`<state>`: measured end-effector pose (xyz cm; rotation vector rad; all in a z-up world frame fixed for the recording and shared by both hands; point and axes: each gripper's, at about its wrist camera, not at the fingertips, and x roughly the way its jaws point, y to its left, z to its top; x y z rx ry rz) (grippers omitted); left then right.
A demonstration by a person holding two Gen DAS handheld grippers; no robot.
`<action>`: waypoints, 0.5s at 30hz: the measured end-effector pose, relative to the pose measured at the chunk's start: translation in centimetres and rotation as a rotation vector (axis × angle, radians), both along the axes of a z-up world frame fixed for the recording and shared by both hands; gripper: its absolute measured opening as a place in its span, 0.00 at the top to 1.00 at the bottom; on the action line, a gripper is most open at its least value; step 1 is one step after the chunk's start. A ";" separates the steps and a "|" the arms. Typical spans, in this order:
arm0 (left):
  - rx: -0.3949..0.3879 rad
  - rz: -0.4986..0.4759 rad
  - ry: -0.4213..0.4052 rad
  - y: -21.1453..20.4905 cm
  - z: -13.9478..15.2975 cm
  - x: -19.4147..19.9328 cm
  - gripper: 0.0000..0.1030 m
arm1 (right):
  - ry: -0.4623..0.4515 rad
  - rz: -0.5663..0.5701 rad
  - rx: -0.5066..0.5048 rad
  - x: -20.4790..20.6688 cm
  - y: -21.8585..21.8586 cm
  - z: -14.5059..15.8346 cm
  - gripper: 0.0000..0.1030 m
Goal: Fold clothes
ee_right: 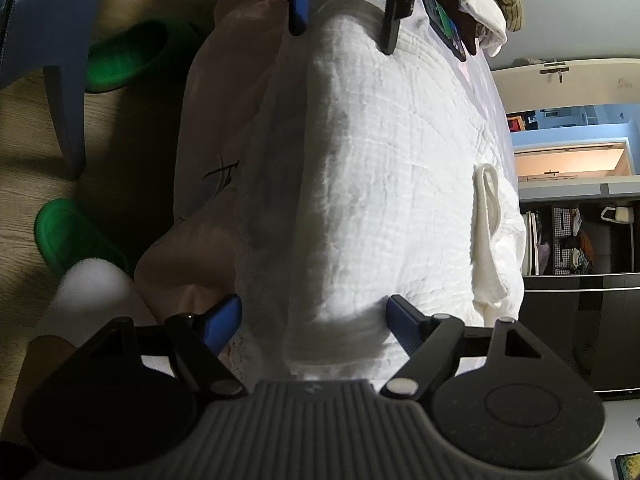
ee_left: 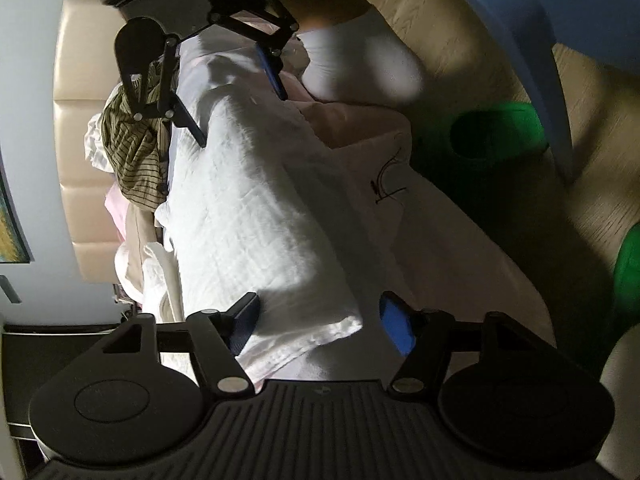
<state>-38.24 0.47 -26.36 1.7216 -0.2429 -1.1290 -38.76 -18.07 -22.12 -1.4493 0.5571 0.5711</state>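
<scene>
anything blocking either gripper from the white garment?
Nothing visible. The white textured garment already lies between the open jaws of both the left gripper and the right gripper, one at each end. The striped clothes pile sits off to the side.

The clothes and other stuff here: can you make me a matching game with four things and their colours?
Things:
1. crinkly cloth
2. slippers
3. plastic chair
4. striped shirt

Colours:
A. green
B. olive with dark stripes
C. white
D. light blue

Pairs: 1-C, 2-A, 3-D, 4-B
</scene>
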 end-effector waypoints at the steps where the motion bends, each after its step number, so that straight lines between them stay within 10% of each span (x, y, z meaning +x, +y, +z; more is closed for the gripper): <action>1: -0.011 0.018 0.000 -0.3 0.1 0.2 0.36 | -0.002 -0.001 0.000 0.0 0.0 0.0 0.21; 7: -0.034 0.062 0.042 -1.1 1.5 0.9 0.37 | 0.002 -0.008 -0.012 0.0 -0.1 -0.2 0.23; 15: -0.068 0.087 0.181 -1.4 3.9 1.4 0.61 | -0.040 -0.037 0.009 0.4 -0.1 1.2 0.77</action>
